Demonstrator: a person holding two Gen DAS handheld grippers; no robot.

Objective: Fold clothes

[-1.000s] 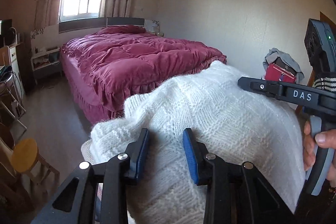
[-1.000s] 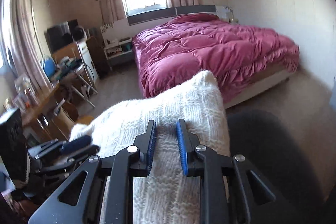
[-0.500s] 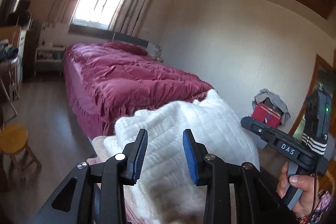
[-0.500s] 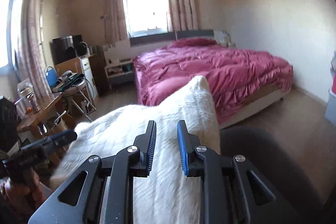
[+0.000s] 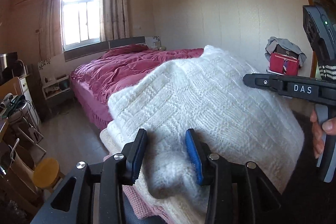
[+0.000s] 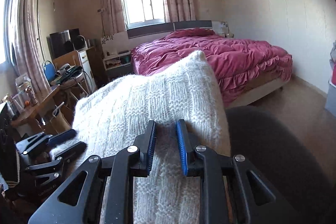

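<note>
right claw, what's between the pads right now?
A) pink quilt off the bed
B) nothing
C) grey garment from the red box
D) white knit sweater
D: in the right wrist view the right claw pinches a fold of the white knit sweater; the pink quilt lies on the bed behind.

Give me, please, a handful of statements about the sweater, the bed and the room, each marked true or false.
1. The sweater is white knit. True.
2. The bed has a blue cover. False: it is dark pink.
3. The right hand-held gripper has sweater fabric between its fingers. True.
4. The window curtains are drawn shut. False: they hang open at the sides.
5. A yellow stool stands on the floor. True.
</note>
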